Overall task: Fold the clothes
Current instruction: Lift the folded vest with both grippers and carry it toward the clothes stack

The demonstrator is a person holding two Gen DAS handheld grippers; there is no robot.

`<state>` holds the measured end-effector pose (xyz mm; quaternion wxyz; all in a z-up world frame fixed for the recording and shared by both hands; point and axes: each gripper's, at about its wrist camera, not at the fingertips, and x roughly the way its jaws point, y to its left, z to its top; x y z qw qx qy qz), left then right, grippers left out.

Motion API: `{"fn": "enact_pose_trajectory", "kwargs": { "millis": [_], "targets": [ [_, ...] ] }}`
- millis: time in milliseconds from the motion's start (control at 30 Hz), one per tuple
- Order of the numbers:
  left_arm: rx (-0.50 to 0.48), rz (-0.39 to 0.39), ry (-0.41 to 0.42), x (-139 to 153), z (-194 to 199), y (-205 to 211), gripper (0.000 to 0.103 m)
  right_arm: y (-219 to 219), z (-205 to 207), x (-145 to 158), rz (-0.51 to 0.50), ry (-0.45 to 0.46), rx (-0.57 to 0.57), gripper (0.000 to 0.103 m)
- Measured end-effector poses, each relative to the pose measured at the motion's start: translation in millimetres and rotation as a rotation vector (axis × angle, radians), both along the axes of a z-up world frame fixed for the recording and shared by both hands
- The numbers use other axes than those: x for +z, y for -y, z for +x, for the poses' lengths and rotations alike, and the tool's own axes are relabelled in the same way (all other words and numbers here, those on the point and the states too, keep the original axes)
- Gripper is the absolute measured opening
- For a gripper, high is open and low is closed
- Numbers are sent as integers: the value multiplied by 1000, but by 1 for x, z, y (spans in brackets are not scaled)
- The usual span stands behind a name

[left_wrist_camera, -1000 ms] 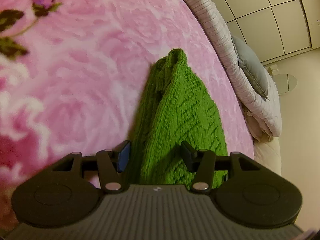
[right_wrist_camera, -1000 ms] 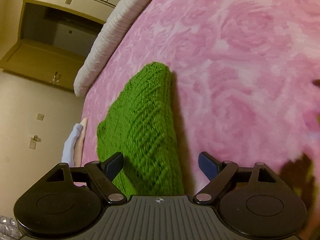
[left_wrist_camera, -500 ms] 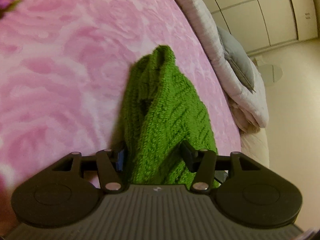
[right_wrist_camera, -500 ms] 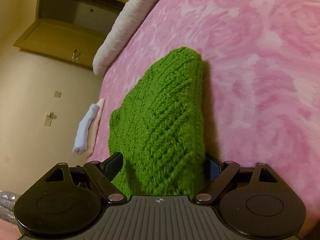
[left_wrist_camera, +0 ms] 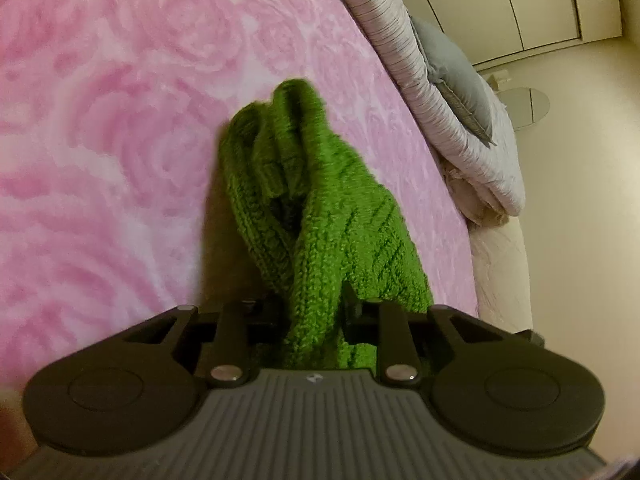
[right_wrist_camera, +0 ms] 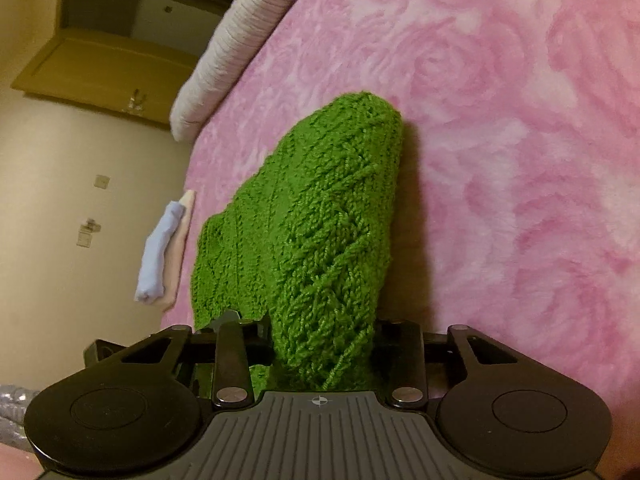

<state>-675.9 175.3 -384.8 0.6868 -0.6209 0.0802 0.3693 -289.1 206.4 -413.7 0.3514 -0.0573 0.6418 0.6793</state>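
Note:
A green knitted garment lies bunched on the pink rose-patterned bedspread. My left gripper is shut on its near edge, and the knit rises in a twisted fold ahead of the fingers. In the right wrist view the same green garment stands up as a thick folded hump. My right gripper is shut on its near end. The fingertips of both grippers are hidden in the knit.
A rolled striped duvet and a grey pillow lie along the bed's far right edge. Folded pale blue and cream clothes sit at the bed's left edge. Beyond are wardrobe doors and a wooden door frame.
Both grippers have closed from open onto the green garment. The knit has been gathered and lifted into a taller fold.

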Motion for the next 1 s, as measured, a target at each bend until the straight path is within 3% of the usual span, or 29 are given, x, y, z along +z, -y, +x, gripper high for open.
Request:
{"fn": "enact_pose_trajectory", "kwargs": {
  "millis": [200,433,533,800,1000],
  "targets": [
    [68,6,11,88,-42,12,20,-8,-27,84,1,-15,34,34],
    [127,16,-27,218,-115,33,20,-2,-101,206,24,-73,76,34],
    [151,31,-44,256,-145,38,20,1,-138,251,30,-82,89,34],
    [283,60,-58,294,-207,44,20,-30,-219,292,59,-106,187,34],
    [431,103,-76,311,-236,52,20,-64,-261,298,94,-162,319,34]
  ]
}}
